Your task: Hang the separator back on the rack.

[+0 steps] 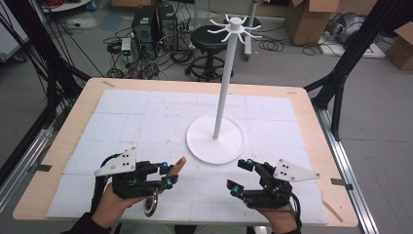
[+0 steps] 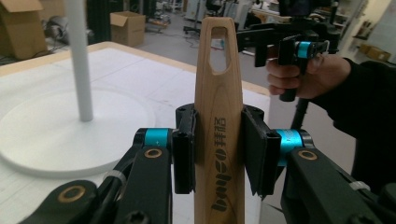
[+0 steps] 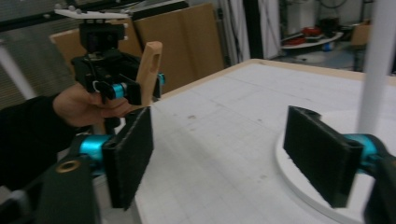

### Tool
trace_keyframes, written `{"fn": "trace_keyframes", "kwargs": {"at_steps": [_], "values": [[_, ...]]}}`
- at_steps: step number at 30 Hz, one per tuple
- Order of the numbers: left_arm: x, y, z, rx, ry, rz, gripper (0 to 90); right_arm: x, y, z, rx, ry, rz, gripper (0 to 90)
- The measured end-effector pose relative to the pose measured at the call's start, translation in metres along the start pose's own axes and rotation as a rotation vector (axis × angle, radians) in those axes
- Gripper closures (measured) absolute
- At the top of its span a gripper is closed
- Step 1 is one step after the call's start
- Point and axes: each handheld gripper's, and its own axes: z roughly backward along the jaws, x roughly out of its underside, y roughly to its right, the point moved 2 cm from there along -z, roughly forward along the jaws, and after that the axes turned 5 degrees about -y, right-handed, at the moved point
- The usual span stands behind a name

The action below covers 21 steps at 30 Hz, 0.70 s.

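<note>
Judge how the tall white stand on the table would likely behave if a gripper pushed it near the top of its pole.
The white stand would probably rock rather than slide: its pole is tall and thin, so a high push has leverage. Its broad round base likely resists tipping under a light touch. The hook arms on top look thin, possibly fragile.

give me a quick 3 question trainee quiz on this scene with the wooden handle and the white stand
1. True or false: the right gripper is clamped on the wooden handle.
2. What does the wooden handle have near its top end?
A. a hook
B. a cut-out slot
C. a rubber cap
3. On what does the white stand rest?

Key
1. False: the left gripper holds it; the right gripper's jaws stand open with nothing between them.
2. B
3. On its round base, on the white mat of the table.
</note>
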Motion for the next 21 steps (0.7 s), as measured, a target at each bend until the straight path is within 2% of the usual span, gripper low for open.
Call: {"fn": "trace_keyframes", "kwargs": {"at_steps": [5, 8, 10, 16, 21], "values": [[-0.004, 0.012, -0.006, 0.052, 0.002, -0.032, 67.3, -0.010, -0.010, -0.015, -0.074, 0.004, 0.028, 21.5], [-0.003, 0.015, -0.010, 0.069, -0.009, -0.041, 67.3, -0.015, -0.014, -0.023, -0.114, 0.003, 0.048, 28.0], [-0.002, 0.017, -0.012, 0.079, -0.015, -0.046, 67.3, -0.018, -0.017, -0.029, -0.158, 0.014, 0.055, 33.2], [-0.002, 0.019, -0.014, 0.105, -0.004, -0.042, 67.2, -0.024, -0.026, -0.046, -0.261, 0.015, 0.081, 40.6], [-0.003, 0.020, -0.014, 0.127, 0.005, -0.043, 67.2, -0.028, -0.032, -0.057, -0.325, 0.009, 0.093, 47.6]]}}
